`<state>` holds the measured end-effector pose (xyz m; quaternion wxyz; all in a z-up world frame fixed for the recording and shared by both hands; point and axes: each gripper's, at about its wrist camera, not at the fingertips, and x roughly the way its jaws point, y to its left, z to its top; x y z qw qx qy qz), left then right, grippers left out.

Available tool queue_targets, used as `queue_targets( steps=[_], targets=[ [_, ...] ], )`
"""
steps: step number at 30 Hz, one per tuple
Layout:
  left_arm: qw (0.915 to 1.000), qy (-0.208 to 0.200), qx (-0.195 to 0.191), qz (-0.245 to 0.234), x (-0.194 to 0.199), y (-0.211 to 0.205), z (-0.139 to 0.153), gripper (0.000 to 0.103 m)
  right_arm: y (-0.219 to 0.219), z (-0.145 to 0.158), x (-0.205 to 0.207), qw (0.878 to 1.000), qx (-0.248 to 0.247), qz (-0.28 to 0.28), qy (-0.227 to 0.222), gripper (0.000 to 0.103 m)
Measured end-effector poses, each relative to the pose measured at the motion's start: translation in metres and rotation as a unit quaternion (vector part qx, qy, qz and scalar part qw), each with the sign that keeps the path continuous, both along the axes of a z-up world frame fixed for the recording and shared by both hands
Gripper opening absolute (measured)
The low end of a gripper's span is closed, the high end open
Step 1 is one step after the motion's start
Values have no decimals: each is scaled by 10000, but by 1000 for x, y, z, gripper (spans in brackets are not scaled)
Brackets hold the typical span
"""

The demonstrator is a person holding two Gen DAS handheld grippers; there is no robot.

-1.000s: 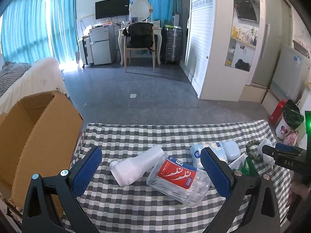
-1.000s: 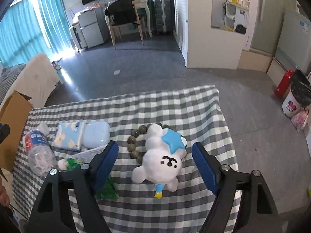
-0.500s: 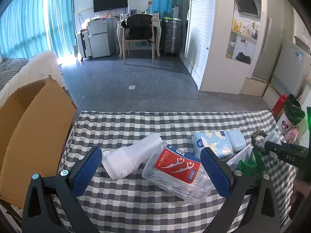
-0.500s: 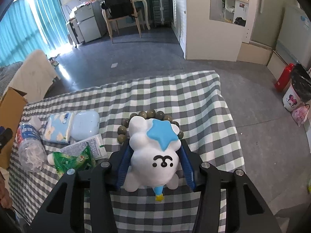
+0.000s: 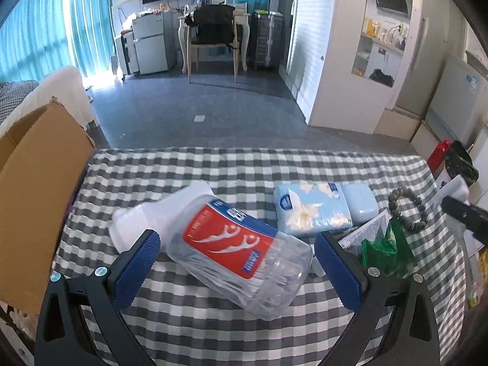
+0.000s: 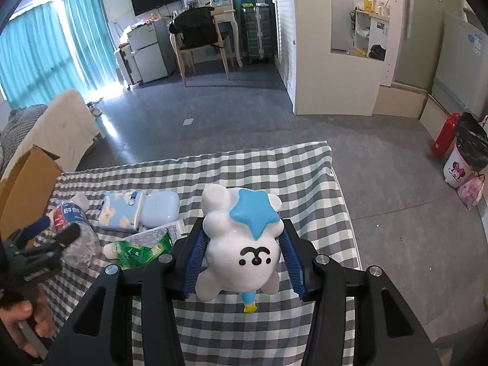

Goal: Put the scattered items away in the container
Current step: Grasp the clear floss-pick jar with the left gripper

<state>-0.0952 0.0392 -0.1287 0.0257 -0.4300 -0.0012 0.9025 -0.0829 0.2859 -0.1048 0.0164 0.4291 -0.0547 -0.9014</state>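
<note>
Right jaws: the right gripper is clenched on the white plush toy, its blue pads pressed into both flanks; the toy looks lifted clear of the checked cloth, though contact under it is hidden.
Left jaws: the left gripper is released, pads spread wide on either side of the clear floss-pick jar and apart from it; the jar lies on its side between them.
Behind the jar: a white bottle lies on its side, touching or just behind the jar.
Middle of the bench: a blue tissue pack with a pale blue case touching its right side; nearer, a green snack packet and a printed sachet half under it.
Right part of the bench: a bead bracelet lies loose on the cloth.
Container: the cardboard box stands at the left end of the bench; its inside is hidden.
Progress: early, in my judgement. One item is in hand, none visibly in the box.
Left to do: carry the toy to the box, then the jar, bottle, tissues, case, packets and bracelet.
</note>
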Motion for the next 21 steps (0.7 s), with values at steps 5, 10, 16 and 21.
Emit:
queue_targets(
  steps=[5,10,16,21],
  targets=[
    [9997,30,-210,99,-6,7,-7,103,2,2,-3,10000,-51,63,21,48],
    [9995,8,-298,77,-8,8,-13,100,-1,2,-3,9999,-93,88,28,48],
    [9994,74,-321,-125,3,7,-8,78,-7,6,-1,9998,-113,171,78,48],
    [9989,79,-307,-356,10,9,-1,63,-9,10,3,9996,-142,230,114,48]
  ],
)
